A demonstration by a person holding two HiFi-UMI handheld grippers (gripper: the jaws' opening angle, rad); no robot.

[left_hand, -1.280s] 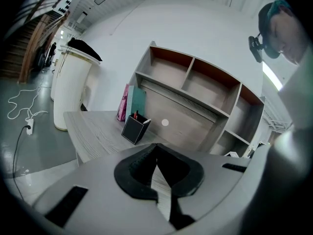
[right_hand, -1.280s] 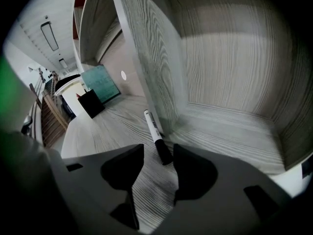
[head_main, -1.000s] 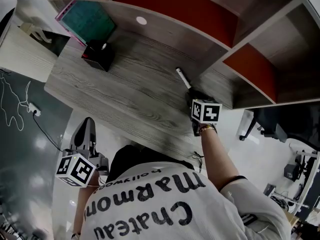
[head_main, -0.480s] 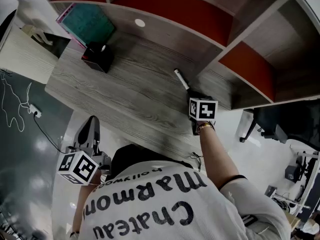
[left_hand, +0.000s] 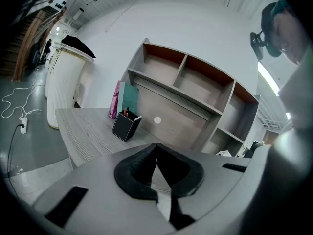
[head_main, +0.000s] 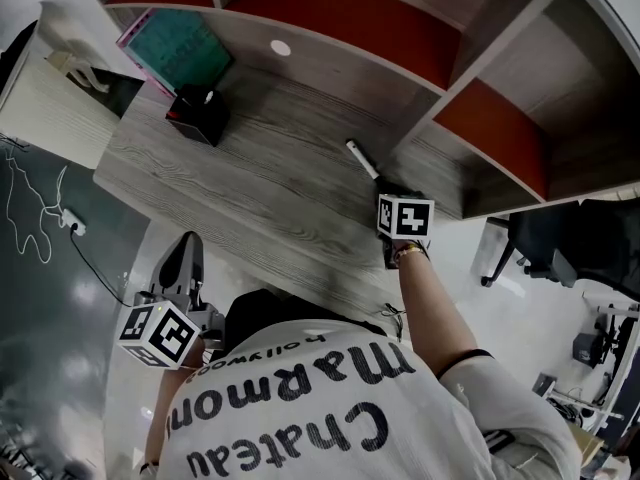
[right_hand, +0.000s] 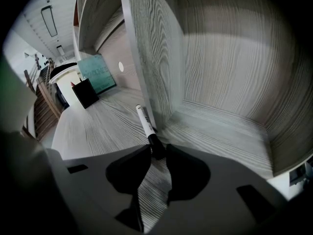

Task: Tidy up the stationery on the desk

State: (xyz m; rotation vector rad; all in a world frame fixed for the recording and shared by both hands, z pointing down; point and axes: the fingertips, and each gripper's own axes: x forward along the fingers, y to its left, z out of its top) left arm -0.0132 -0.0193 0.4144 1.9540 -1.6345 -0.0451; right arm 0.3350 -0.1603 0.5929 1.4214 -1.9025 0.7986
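Reaching right gripper, jaws pinching marker

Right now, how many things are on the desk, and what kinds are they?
Marker: 1
Pen holder: 1 (the pens inside are too small to count)
Books leaning at the back: 2, a teal book and a pink book
Total: 4

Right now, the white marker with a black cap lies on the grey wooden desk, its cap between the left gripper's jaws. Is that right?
Wrong gripper. The right gripper view shows the jaws of the right gripper round the cap; the white marker does lie on the grey wooden desk.
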